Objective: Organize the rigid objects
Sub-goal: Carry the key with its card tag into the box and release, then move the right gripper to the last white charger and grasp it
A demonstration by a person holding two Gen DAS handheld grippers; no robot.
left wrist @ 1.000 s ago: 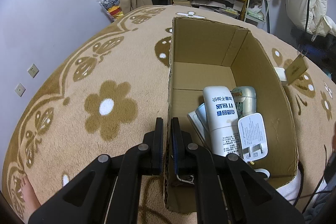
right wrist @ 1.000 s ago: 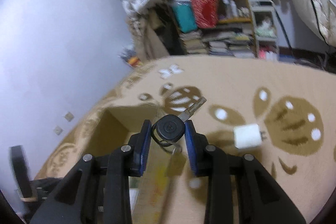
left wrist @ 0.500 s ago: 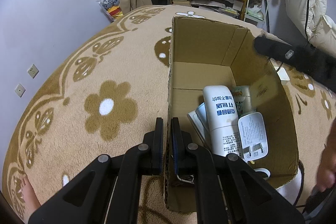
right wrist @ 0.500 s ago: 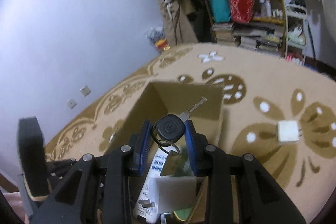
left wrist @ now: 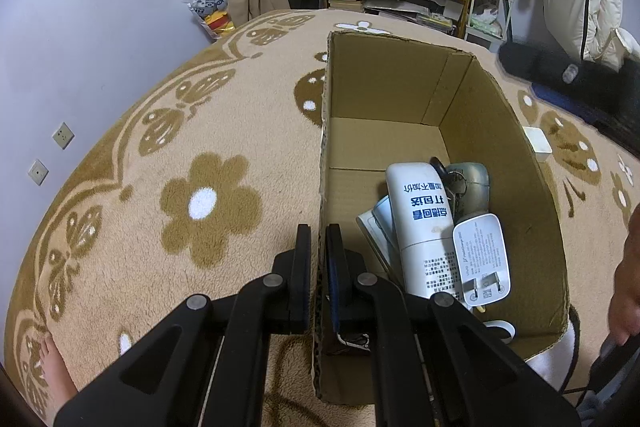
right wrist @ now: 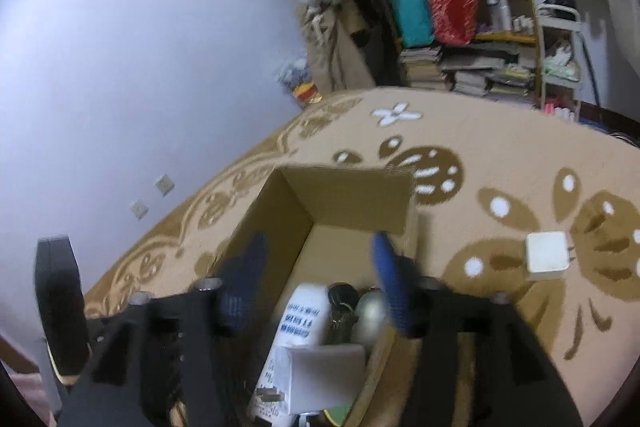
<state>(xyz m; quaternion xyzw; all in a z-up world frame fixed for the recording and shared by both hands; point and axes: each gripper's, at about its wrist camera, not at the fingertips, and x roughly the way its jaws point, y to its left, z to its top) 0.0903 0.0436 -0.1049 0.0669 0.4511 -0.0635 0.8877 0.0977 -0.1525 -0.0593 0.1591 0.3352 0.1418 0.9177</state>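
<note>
cardboard box [left wrist: 516, 163] holds our bottle [left wrist: 420, 211], plug [left wrist: 482, 259] and keys [left wrist: 444, 171]; left gripper [left wrist: 318, 259] pinches its wall, right gripper [right wrist: 316, 283] jaws opening, empty; white charger [right wrist: 546, 257] remains on the rug [left wrist: 160, 147].

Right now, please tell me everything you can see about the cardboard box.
The cardboard box is plain brown corrugated card, open at the top, standing on the patterned carpet. Inside lie a white bottle, a white charger, a grey container and a black key. The left gripper is shut on its near left wall.
</note>
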